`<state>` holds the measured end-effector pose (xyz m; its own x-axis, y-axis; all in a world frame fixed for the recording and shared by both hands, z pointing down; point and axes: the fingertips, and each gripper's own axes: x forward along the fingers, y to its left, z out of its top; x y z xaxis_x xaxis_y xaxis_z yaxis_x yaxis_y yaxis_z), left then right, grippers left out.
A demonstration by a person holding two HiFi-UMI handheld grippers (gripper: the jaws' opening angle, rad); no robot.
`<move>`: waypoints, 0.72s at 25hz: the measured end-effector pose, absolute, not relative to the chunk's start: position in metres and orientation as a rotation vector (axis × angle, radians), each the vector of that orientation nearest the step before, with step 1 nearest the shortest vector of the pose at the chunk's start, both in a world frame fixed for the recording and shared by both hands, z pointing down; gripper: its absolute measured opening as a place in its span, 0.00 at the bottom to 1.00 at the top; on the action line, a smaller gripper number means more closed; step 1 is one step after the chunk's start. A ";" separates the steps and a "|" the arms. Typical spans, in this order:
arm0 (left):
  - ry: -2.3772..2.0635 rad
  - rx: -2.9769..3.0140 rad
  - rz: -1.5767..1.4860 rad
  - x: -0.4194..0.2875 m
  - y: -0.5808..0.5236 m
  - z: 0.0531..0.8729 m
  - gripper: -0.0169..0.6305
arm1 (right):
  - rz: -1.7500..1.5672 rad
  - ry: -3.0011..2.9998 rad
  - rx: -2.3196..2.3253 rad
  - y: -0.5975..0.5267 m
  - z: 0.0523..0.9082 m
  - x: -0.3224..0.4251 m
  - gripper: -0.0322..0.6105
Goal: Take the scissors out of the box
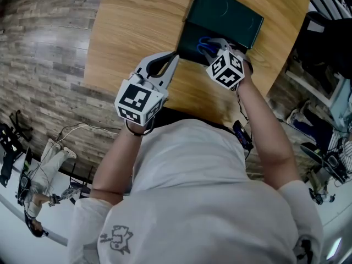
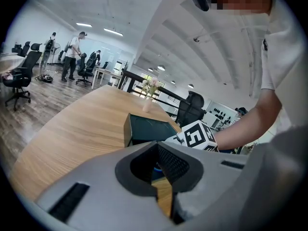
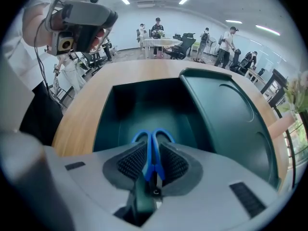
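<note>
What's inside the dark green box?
Scissors with blue handles are inside the box, clamped by the right gripper. The gripper covers their blades, so those cannot be seen.

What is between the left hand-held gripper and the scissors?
Only the side wall of the dark box. In the head view, the left hand-held gripper sits at its outside corner, and the scissors are inside.

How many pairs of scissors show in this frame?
1. The blue scissors are inside the dark green box, between the jaws of the right gripper. Some box floor is hidden.
</note>
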<state>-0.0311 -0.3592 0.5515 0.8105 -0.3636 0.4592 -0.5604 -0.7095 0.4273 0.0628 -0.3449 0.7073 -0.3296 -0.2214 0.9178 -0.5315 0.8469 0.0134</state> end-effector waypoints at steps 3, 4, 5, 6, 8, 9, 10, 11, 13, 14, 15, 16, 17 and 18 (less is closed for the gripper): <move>-0.685 2.437 0.466 -0.030 -0.354 0.549 0.04 | 0.343 -1.928 0.563 -0.344 0.707 0.062 0.19; -0.688 2.439 0.468 -0.029 -0.353 0.549 0.04 | 0.335 -1.930 0.559 -0.344 0.707 0.062 0.19; -0.691 2.440 0.470 -0.029 -0.351 0.548 0.03 | 0.322 -1.930 0.554 -0.343 0.706 0.063 0.19; -0.694 2.441 0.471 -0.028 -0.349 0.548 0.03 | 0.303 -1.931 0.549 -0.342 0.705 0.062 0.19; -0.702 2.443 0.470 -0.028 -0.344 0.546 0.04 | 0.274 -1.940 0.545 -0.339 0.700 0.060 0.19; -0.705 2.445 0.470 -0.028 -0.341 0.544 0.03 | 0.270 -1.948 0.549 -0.337 0.696 0.058 0.19; -0.707 2.446 0.470 -0.028 -0.338 0.543 0.03 | 0.270 -1.957 0.556 -0.336 0.692 0.057 0.19; -0.710 2.449 0.470 -0.028 -0.334 0.542 0.03 | 0.269 -1.965 0.565 -0.335 0.688 0.056 0.19; -0.717 2.455 0.467 -0.028 -0.328 0.539 0.03 | 0.267 -1.983 0.588 -0.334 0.678 0.055 0.19; -0.721 2.457 0.465 -0.027 -0.325 0.537 0.03 | 0.267 -1.993 0.600 -0.334 0.673 0.055 0.19; -0.725 2.460 0.464 -0.025 -0.322 0.535 0.03 | 0.264 -2.003 0.610 -0.333 0.666 0.055 0.19; -0.728 2.464 0.463 -0.024 -0.319 0.533 0.03 | 0.256 -2.012 0.619 -0.332 0.660 0.056 0.19; -0.732 2.469 0.462 -0.022 -0.315 0.531 0.03 | 0.247 -2.020 0.628 -0.331 0.654 0.057 0.19; -0.735 2.476 0.462 -0.019 -0.312 0.528 0.03 | 0.238 -2.030 0.639 -0.330 0.647 0.058 0.19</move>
<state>-0.0195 -0.3119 0.5281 0.7955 -0.4069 0.4490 -0.5811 -0.7222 0.3751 0.0576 -0.3303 0.6473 -0.4026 -0.3422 0.8490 -0.5294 0.8437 0.0890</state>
